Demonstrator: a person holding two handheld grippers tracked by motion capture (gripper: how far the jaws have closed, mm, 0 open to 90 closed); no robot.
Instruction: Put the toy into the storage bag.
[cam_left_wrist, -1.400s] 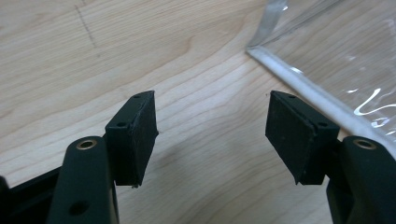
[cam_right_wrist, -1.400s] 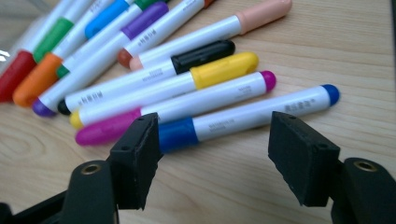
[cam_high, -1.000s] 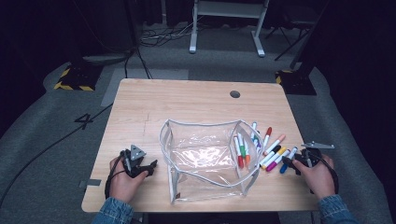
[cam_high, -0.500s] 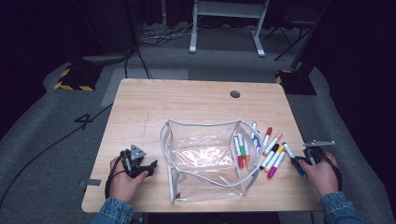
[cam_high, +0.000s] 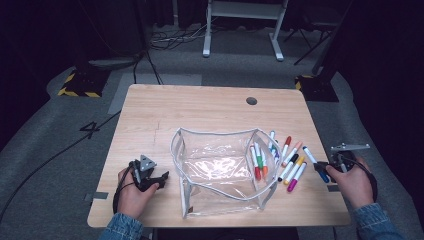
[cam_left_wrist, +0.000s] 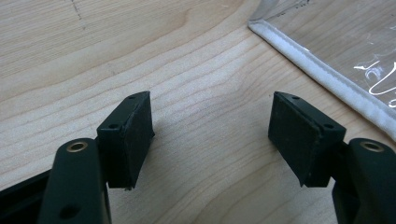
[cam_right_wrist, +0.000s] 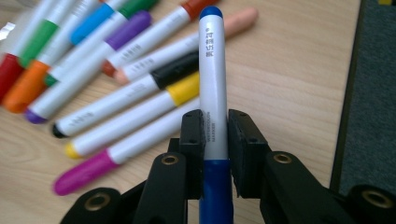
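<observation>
Right gripper view shows the right gripper (cam_right_wrist: 215, 135) clamped on the blue marker (cam_right_wrist: 212, 79), its pads (cam_right_wrist: 194, 140) pressing the white barrel just above the blue cap end, with the marker's far tip pointing away over the spread of loose markers (cam_right_wrist: 116, 93). Its jaws have just been closing, and the marker sits squarely between them. In the high view that gripper (cam_high: 322, 169) is at the right edge of the tabletop (cam_high: 200, 110), the marker clear of the wood and well apart from the clear pouch (cam_high: 220, 170), which stands open-topped in the middle.

The step in hand looks like carrying this marker into the pouch. To do it well, I judge the grip should stay firm and centred so the barrel does not pivot, the lift should clear the other markers and the pouch's white-trimmed rim (cam_high: 260, 145), and the marker should tip down into the opening before release. The left gripper (cam_high: 152, 180) rests just left of the pouch with its jaws partly apart and nothing between them; it could steady the soft wall.

The tabletop is pale wood with a round cable hole (cam_high: 251, 101). Around it lie grey carpet, trailing cables, yellow-black hazard tape (cam_high: 75, 90) and a white stand's legs (cam_high: 240, 30) in a dark room
</observation>
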